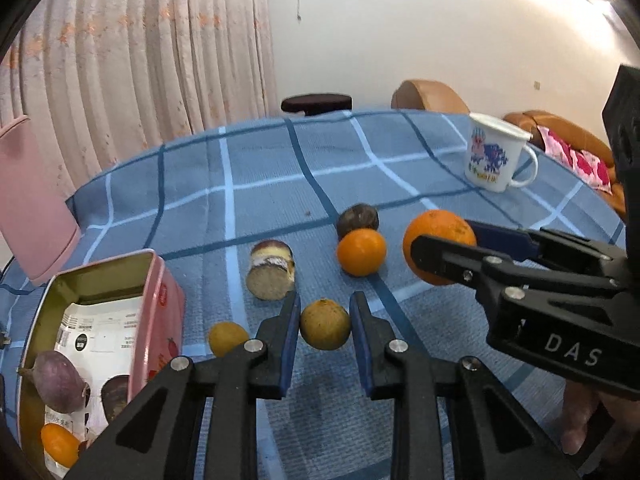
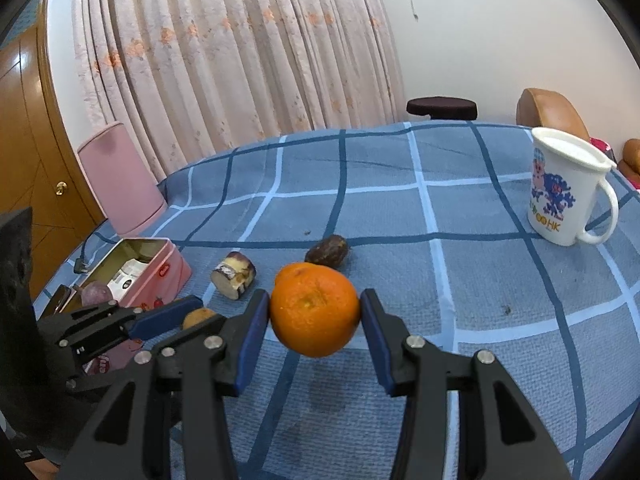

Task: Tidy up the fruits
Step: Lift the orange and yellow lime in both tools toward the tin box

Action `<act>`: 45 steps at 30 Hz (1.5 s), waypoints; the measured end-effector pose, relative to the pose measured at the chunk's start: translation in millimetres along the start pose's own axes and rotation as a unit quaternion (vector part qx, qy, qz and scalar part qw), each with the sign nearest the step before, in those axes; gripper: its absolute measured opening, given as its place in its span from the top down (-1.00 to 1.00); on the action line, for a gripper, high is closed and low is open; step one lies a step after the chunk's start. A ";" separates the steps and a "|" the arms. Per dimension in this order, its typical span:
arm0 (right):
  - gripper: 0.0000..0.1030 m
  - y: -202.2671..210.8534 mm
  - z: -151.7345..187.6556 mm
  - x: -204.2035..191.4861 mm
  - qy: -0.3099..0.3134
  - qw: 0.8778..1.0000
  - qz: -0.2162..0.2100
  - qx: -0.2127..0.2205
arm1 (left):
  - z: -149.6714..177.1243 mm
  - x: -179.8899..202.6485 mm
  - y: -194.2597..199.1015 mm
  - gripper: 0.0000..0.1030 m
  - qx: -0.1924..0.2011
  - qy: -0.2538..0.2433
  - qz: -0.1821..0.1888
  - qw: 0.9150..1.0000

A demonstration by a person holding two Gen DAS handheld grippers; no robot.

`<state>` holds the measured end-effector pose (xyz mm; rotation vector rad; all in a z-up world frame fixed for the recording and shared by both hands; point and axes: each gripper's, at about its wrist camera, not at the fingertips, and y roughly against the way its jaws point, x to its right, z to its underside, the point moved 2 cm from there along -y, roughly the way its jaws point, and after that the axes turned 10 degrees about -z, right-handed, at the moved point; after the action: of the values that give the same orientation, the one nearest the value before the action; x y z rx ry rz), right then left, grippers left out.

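My left gripper [image 1: 325, 312] is shut on a brownish-yellow round fruit [image 1: 325, 330], held just above the cloth. My right gripper [image 2: 315, 312] is shut on a large orange [image 2: 315, 309], lifted off the table; it also shows in the left wrist view [image 1: 438, 250]. On the cloth lie a smaller orange [image 1: 361, 252], a dark passion fruit [image 1: 357, 220], a small yellow fruit [image 1: 228, 338] and a cut sweet-potato piece [image 1: 271, 275]. The open pink tin [image 1: 162, 300] at the left holds purple fruits [image 1: 60, 382] and a small orange [image 1: 60, 444].
A white printed mug [image 2: 564, 192] stands at the far right of the blue checked tablecloth [image 1: 260, 184]. A pink object [image 2: 120, 178] stands at the table's left edge. Curtains, a dark stool [image 2: 442, 107] and brown chairs lie behind the table.
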<state>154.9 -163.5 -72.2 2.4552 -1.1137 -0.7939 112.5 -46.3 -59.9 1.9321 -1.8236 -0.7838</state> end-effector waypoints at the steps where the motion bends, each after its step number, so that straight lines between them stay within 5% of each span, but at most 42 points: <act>1: 0.04 0.8 0.0 -0.7 0.001 1.000 -0.001 0.003 | -0.2 -1.4 1.2 0.48 0.004 0.003 -0.002 1.000; 45: 0.04 22.3 2.8 -24.8 0.073 0.995 -0.001 0.070 | 1.4 -16.4 36.2 0.48 0.102 0.041 -0.023 0.994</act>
<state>126.9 -158.9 -54.5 2.5812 -1.1470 -0.5434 83.1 -33.3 -36.4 2.1048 -1.8782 -0.5405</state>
